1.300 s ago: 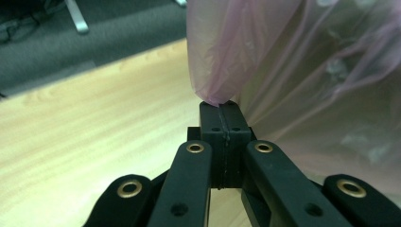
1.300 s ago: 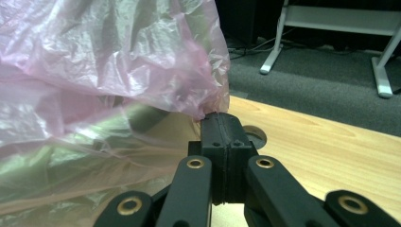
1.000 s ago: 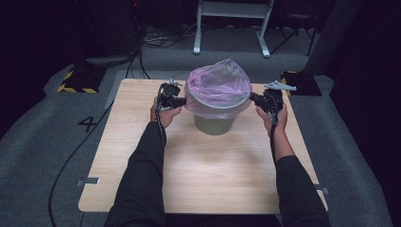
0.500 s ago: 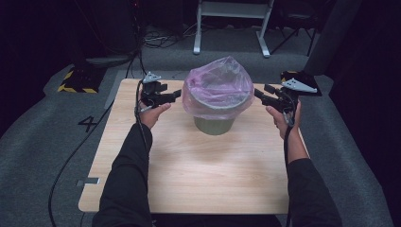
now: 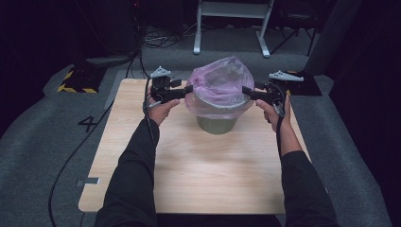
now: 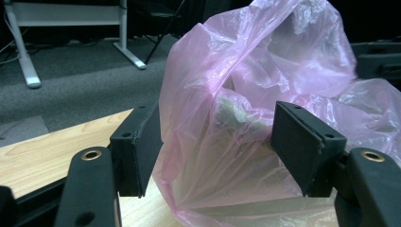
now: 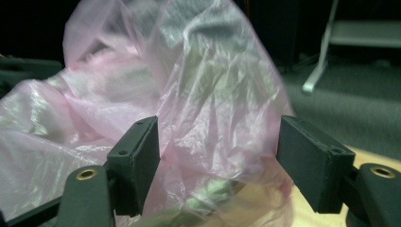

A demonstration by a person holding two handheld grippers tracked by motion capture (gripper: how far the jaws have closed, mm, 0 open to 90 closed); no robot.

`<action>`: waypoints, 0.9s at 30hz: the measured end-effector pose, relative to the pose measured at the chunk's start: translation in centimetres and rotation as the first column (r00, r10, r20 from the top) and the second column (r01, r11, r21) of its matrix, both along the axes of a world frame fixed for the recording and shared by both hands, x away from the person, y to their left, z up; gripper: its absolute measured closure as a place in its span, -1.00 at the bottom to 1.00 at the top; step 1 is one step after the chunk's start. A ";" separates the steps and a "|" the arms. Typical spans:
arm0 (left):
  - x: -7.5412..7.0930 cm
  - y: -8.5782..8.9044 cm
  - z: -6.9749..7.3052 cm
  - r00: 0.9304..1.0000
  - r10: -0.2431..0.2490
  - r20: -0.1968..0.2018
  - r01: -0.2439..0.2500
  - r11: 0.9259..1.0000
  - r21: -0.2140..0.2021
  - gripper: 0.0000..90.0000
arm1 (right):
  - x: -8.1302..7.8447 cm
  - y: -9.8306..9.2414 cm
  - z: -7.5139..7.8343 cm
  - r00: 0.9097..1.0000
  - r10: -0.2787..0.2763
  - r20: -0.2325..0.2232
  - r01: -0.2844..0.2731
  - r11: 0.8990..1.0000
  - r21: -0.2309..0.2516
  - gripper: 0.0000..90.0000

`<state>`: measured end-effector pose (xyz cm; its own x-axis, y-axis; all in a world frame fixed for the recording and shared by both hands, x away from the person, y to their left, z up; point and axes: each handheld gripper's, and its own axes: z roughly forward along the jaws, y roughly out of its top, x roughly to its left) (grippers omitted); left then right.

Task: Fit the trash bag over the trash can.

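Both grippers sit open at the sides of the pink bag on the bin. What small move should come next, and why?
Probably shut both on the film again. The left gripper and right gripper, jaws just opened, straddle loose folds of the pink bag, which balloons above the bin instead of lying snug.

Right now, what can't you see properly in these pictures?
- Inside of the bin: high view, the pink bag bulges over its mouth.
- The bin's rim: left gripper view, a greenish shape blurred behind the bag's crinkled film.
- Table near edge: high view, hidden by the person's sleeves.
- Floor number beside the table: high view, too dim to be sure.
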<state>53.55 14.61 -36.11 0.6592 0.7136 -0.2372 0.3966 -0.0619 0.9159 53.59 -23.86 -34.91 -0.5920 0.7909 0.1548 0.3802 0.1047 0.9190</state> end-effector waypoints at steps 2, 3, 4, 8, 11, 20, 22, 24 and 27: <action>0.1 0.0 0.0 1.000 -0.007 -0.005 0.007 1.000 -0.002 -0.23 | 0.2 0.1 -0.2 1.000 -0.018 -0.018 0.017 1.000 -0.018 -0.25; 0.1 0.1 0.0 1.000 -0.014 -0.010 0.014 1.000 -0.006 -0.20 | 0.3 0.1 -0.2 0.999 -0.021 -0.037 0.020 1.000 -0.019 -0.24; 0.2 0.1 0.0 1.000 -0.015 -0.013 0.015 1.000 -0.004 -0.19 | 0.4 0.1 -0.3 0.999 -0.025 -0.048 0.023 0.999 -0.026 -0.21; 0.2 0.2 0.1 0.999 -0.041 -0.024 0.041 0.999 0.006 -0.14 | 0.5 0.0 -0.2 0.997 -0.030 -0.066 0.028 0.999 -0.042 -0.11; 0.1 0.5 0.1 0.997 -0.068 -0.037 0.068 0.998 0.002 -0.20 | 0.5 -0.1 0.1 0.997 -0.022 -0.078 0.018 0.999 -0.046 -0.03; -0.7 1.9 0.6 0.997 -0.080 -0.013 0.080 0.996 0.029 -0.28 | -0.4 -0.4 0.6 0.992 0.078 -0.095 -0.086 0.993 -0.083 0.09; -0.9 2.1 0.8 0.996 -0.091 -0.004 0.091 0.996 0.024 -0.28 | -0.7 -0.6 0.6 0.991 0.096 -0.096 -0.104 0.991 -0.081 0.13; -1.0 2.1 1.1 0.996 -0.091 0.007 0.091 0.996 0.026 -0.28 | -1.0 -0.8 0.6 0.989 0.116 -0.094 -0.125 0.988 -0.090 0.14; -1.0 2.0 1.4 0.995 -0.094 0.015 0.094 0.995 0.023 -0.29 | -1.4 -0.9 0.8 0.987 0.130 -0.093 -0.142 0.982 -0.125 0.14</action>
